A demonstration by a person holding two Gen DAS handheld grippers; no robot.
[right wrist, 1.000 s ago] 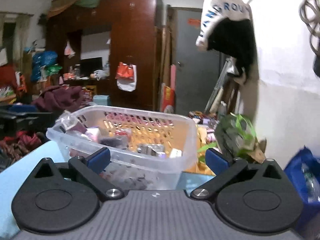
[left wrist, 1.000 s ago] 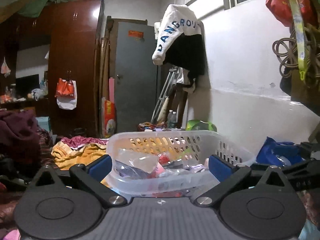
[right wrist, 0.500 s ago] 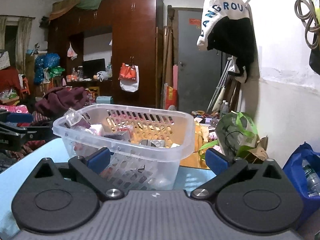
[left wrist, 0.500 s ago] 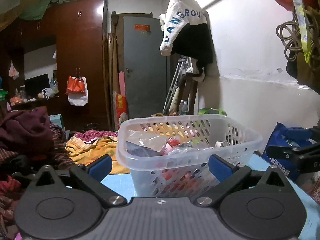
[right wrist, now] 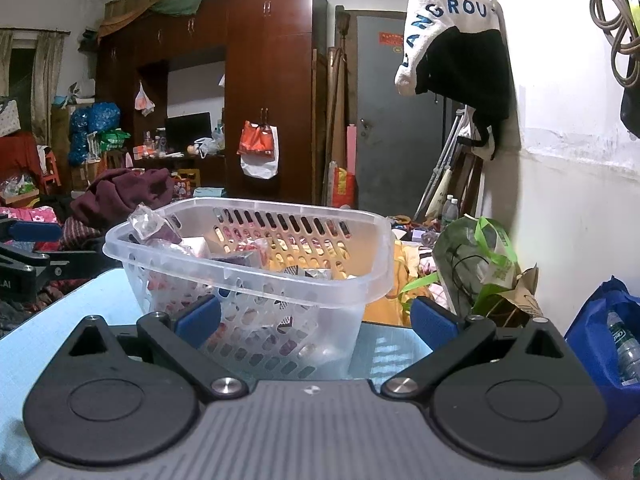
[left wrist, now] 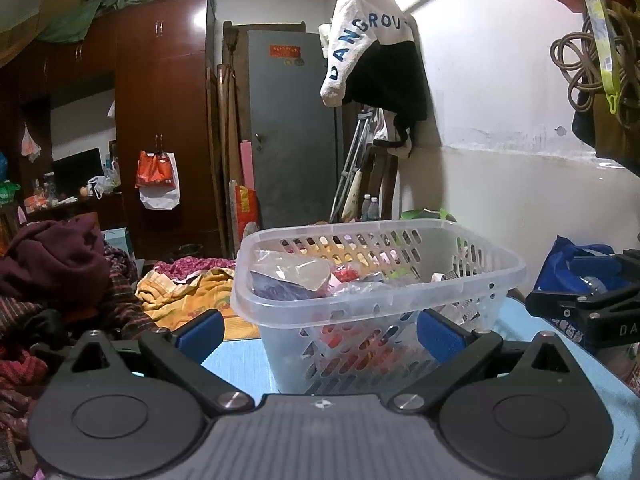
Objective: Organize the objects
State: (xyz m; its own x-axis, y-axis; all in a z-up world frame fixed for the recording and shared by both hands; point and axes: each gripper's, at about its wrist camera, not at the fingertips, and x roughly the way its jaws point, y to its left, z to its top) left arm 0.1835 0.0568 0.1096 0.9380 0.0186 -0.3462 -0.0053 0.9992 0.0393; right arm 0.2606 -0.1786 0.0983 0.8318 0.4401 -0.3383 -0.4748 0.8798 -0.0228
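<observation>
A translucent perforated plastic basket (left wrist: 352,356) stands on the light blue table (left wrist: 236,360) and holds several packets, among them a clear plastic one (left wrist: 296,276). My left gripper (left wrist: 318,330) is open, its blue pads wide apart on either side of the basket's near end, with nothing between them. In the right wrist view the same basket (right wrist: 280,320) sits just beyond my right gripper (right wrist: 316,320), which is open and holds nothing. Each gripper shows in the other's view: the right gripper (left wrist: 588,312) at the right edge, the left gripper (right wrist: 28,268) at the left edge.
A heap of dark clothes (left wrist: 56,264) lies left of the table. A blue bag (left wrist: 576,264) sits at the right by the white wall, and a green bag (right wrist: 480,264) stands behind the table's far edge. A jacket (right wrist: 452,40) hangs above.
Both grippers have drawn back from the basket and sunk lower. The basket looks farther off and higher in both views, and the blue tabletop under it has come into sight.
</observation>
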